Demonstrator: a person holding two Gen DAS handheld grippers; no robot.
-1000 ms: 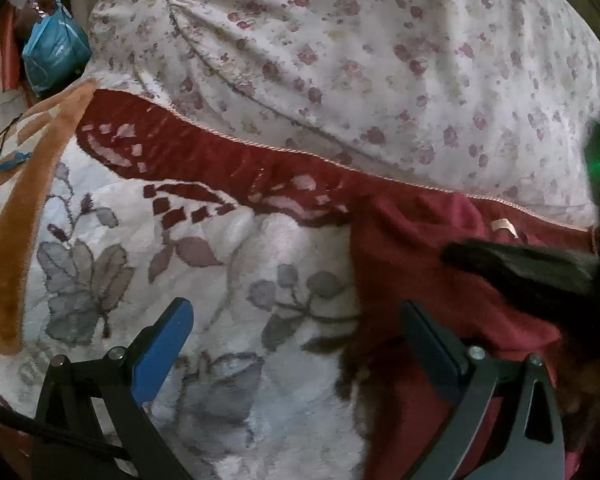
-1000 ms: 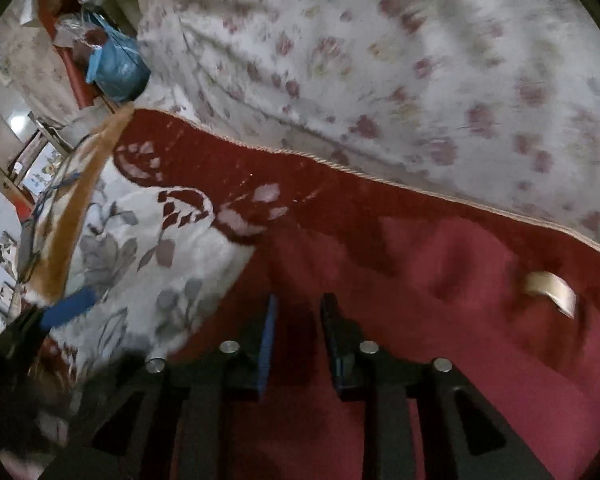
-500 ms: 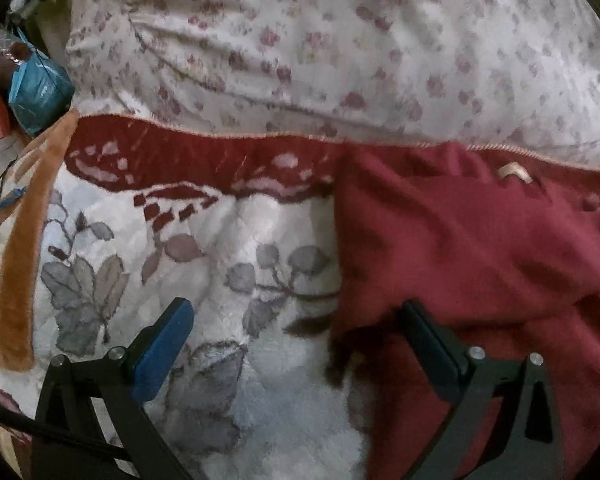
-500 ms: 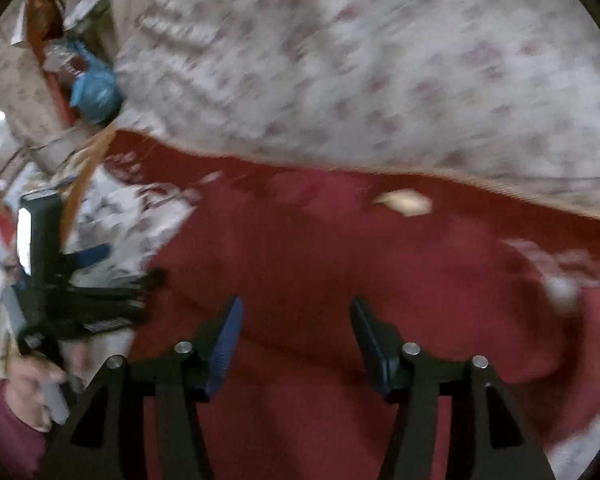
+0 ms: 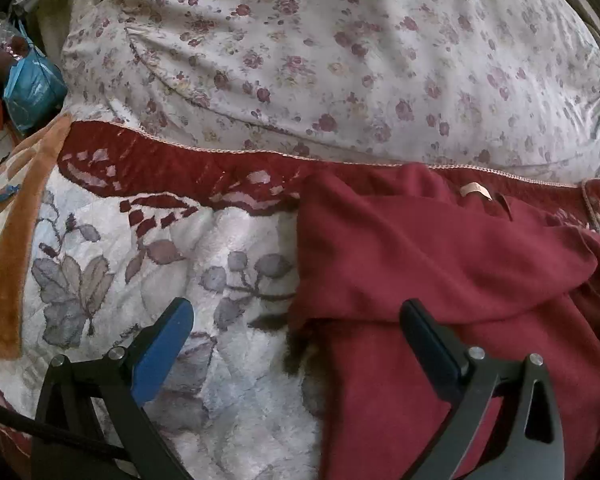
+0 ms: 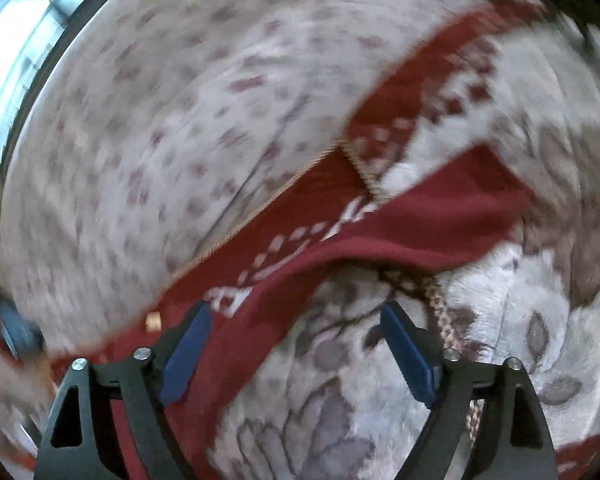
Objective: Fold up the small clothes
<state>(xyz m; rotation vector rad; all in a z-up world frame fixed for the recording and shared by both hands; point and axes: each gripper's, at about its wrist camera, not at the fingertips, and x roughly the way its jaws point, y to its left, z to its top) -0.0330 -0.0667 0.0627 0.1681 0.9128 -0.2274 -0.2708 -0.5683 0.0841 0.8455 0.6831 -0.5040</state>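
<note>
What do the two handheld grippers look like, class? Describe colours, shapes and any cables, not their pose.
The left gripper has black, angular frame arms with triangular cut-outs, silver bolt heads and flat blue finger pads; a black cable runs beside its left arm. The right gripper matches: black frame, silver bolts, blue pads.

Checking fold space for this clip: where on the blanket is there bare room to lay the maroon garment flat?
Bare patch: the white leaf-print blanket left of the maroon garment, bordered by the orange band and red border. Crowded: the flowered pillow behind, and the garment filling the right.
</note>
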